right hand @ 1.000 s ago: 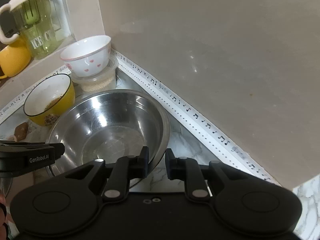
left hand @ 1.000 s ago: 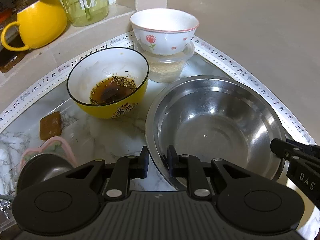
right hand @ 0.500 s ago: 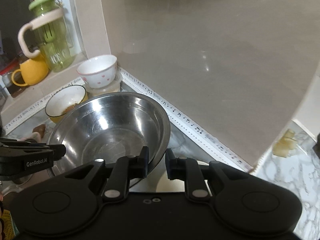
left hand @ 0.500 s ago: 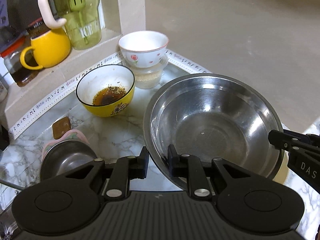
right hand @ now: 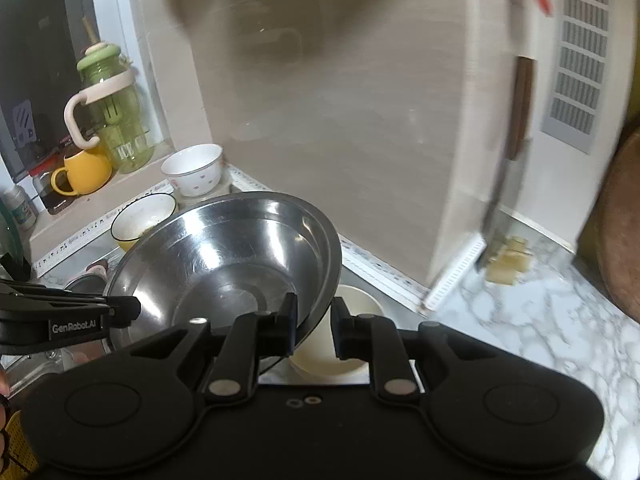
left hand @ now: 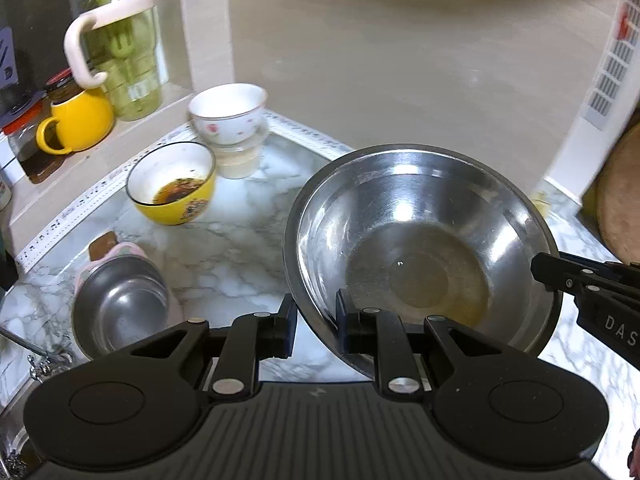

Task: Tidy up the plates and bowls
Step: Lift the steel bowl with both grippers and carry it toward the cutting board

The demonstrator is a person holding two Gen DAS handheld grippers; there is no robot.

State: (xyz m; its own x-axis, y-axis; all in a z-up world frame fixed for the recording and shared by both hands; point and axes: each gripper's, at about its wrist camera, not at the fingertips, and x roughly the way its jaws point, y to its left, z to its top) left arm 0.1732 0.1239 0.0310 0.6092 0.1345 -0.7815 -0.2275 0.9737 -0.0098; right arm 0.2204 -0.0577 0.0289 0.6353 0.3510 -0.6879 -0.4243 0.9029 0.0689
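Observation:
A large steel bowl [left hand: 420, 248] hangs above the marble counter, held by both grippers at opposite rims. My left gripper [left hand: 316, 320] is shut on its near-left rim, and my right gripper [right hand: 314, 326] is shut on its right rim [right hand: 320, 280]. The right gripper also shows at the bowl's far right edge [left hand: 560, 276] in the left wrist view. On the counter behind stand a yellow bowl with brown sauce [left hand: 172, 184] and a white flowered bowl [left hand: 228, 114] stacked on a clear plastic tub [left hand: 240, 156]. A small steel bowl [left hand: 120, 304] sits at the left.
A green water jug [left hand: 120, 48] and a yellow mug [left hand: 76, 120] stand on the window ledge. A cream round dish [right hand: 340, 344] lies under the lifted bowl. A wooden board [left hand: 620, 200] leans at the right, and a white vented panel [right hand: 580, 60] covers the wall.
Both grippers have lifted the large steel bowl off the counter and carried it back, away from the corner. The yellow and white bowls now look smaller and farther off.

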